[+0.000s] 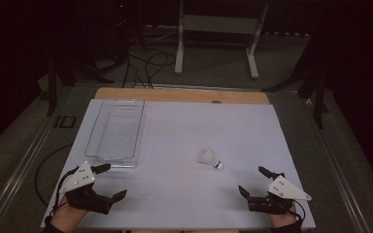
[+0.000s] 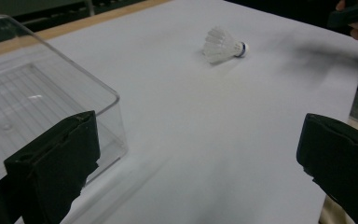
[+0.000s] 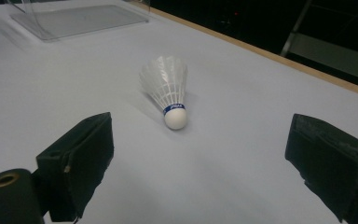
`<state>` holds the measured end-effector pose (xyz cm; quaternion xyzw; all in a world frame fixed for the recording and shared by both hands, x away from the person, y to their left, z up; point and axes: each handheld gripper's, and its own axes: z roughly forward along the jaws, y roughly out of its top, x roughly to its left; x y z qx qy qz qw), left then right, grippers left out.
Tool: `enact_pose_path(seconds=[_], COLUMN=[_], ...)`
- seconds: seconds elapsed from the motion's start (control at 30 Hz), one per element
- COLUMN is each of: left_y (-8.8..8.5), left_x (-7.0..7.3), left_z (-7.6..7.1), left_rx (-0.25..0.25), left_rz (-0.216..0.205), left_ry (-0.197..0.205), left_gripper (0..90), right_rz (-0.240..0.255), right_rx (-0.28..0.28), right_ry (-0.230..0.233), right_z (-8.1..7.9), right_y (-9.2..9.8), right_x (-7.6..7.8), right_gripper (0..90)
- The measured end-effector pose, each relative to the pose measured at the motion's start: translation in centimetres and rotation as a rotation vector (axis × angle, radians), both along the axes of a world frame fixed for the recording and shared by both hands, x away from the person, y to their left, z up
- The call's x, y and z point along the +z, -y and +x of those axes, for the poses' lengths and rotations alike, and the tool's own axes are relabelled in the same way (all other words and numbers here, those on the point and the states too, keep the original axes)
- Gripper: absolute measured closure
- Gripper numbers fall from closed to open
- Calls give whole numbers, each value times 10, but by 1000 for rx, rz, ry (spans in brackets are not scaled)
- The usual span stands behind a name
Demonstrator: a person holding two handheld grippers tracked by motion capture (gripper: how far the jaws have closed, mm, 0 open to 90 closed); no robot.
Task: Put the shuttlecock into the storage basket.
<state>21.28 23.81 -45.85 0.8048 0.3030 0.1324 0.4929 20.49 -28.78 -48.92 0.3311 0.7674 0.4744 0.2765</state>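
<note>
Left gripper (image 1: 110,181), near left corner of the worktop (image 1: 184,199): jaws wide apart, nothing between them; hand beneath cut off by the frame edge. Right gripper (image 1: 257,180), near right corner: jaws likewise spread and empty. Shuttlecock (image 1: 210,158), lying on its side on the white sheet, right of centre, ahead of the right gripper and well apart from both; the right gripper view gives its cork tip pointing toward the camera and a blue band whose lettering is too small to read, detail lost from above. Clear plastic tray (image 1: 115,129), far left, just ahead of the left gripper; the left gripper view cuts off its far end. Background beyond the worktop: dark, hard to make out.
</note>
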Motion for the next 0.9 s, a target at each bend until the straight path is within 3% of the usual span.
enact_pose_path(seconds=[0.33, 0.7, 0.9], left_y=[13, 28, 36], left_x=[1, 8, 12], left_z=[6, 11, 15], left_rx=[-57, -108, -135], left_rz=[1, 28, 22], left_ry=[-34, -35, -74], left_gripper=[1, 1, 1], right_rz=[-11, -13, -15], right_rx=[3, 15, 19], right_ry=[-2, -9, -10], right_z=[0, 1, 1], right_y=[-1, -2, -3], right_x=[0, -1, -1], right_gripper=[79, 79, 79])
